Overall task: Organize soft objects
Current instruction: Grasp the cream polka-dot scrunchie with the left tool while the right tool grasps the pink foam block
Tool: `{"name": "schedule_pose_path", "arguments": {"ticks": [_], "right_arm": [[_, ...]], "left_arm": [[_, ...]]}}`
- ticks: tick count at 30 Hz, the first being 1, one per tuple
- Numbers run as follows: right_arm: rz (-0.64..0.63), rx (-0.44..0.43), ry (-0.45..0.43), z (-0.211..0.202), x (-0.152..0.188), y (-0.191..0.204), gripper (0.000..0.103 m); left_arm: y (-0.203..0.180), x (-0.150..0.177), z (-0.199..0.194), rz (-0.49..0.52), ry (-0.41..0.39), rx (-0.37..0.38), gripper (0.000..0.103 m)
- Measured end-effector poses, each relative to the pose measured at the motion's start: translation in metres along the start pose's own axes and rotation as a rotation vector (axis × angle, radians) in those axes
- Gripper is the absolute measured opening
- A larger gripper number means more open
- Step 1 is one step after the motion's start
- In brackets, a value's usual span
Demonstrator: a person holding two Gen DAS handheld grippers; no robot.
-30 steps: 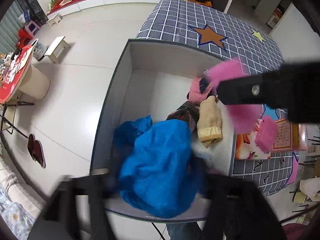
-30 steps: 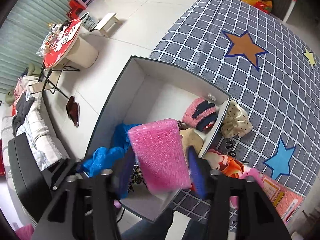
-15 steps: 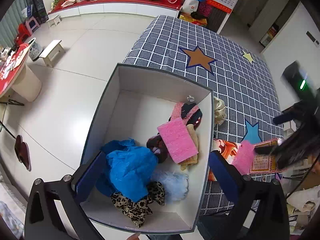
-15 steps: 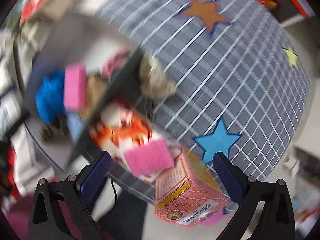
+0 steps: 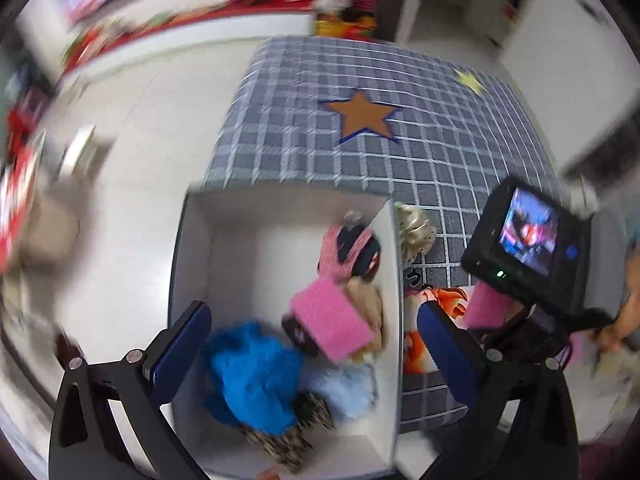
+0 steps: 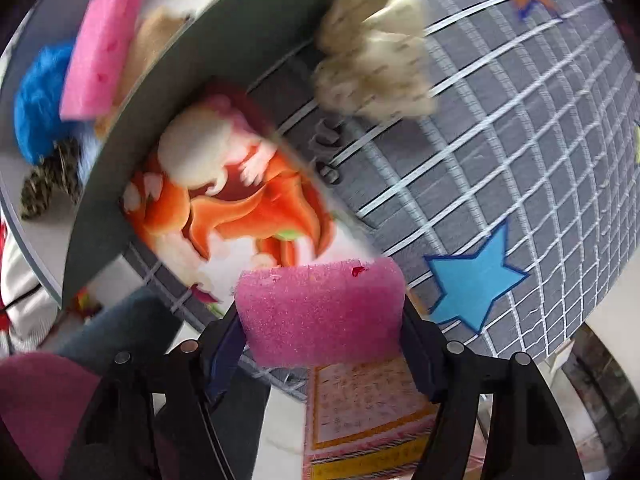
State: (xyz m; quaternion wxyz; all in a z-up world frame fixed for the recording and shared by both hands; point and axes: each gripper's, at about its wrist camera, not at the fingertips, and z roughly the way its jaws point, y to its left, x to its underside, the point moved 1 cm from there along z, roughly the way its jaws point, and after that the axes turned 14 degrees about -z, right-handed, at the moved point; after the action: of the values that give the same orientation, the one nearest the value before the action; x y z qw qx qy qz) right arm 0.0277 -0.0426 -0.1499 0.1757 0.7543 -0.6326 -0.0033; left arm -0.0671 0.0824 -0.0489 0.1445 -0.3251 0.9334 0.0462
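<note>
Gripping a pink sponge point(image 6: 320, 312) between its two fingers, the right claw point(image 6: 324, 344) is closed down to the sponge's width, with the foam block bulging forward past the blue pads. It hangs over the near edge of the counter point(image 6: 540, 160), which wears a grey checked cloth with a blue star point(image 6: 474, 280) just right of the sponge. Beyond the sponge lies an orange cartoon-print cloth point(image 6: 240, 200), pressed against the dark outer wall of the box point(image 6: 224, 60). A cream ruffled soft piece point(image 6: 372, 52) sits further along that wall, on the cloth. Under the claw is a pink printed carton point(image 6: 360, 420).

The left claw point(image 5: 312, 356) hovers above the box point(image 5: 192, 240) with its fingers spread wide and nothing between them. Inside the white-lined box a second pink sponge point(image 5: 330, 322) rests on top of a tan soft item point(image 5: 368, 304), with a pink and dark knitted piece point(image 5: 352, 248) behind it. A blue fluffy cloth point(image 5: 256, 380) lies at the near end, beside a pale blue fluffy piece point(image 5: 348, 392) and over a leopard-print fabric point(image 5: 288, 436). Much of this view is motion-blurred.
</note>
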Motion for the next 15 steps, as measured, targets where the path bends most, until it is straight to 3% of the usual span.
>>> {"name": "schedule_pose_path", "arguments": {"ticks": [4,6,11,15], "right_arm": [[0.182,-0.049,-0.185,-0.039,0.027,-0.039,0.071],[0.301,-0.091,-0.299,-0.062,0.051,-0.066,0.071],[0.551,-0.196,-0.531,-0.102,0.114,-0.115,0.071],[0.643,-0.283,-0.608,-0.100,0.140,-0.120,0.071]], "left_arm": [[-0.048,-0.029,0.015,0.313,-0.034,-0.050,0.103],[-0.077,-0.041,0.032,0.457,-0.008,-0.046,0.103],[-0.143,-0.052,0.099,0.725,0.161,-0.059,0.103],[-0.176,-0.034,0.165,0.904,0.338,-0.162,0.102]]}}
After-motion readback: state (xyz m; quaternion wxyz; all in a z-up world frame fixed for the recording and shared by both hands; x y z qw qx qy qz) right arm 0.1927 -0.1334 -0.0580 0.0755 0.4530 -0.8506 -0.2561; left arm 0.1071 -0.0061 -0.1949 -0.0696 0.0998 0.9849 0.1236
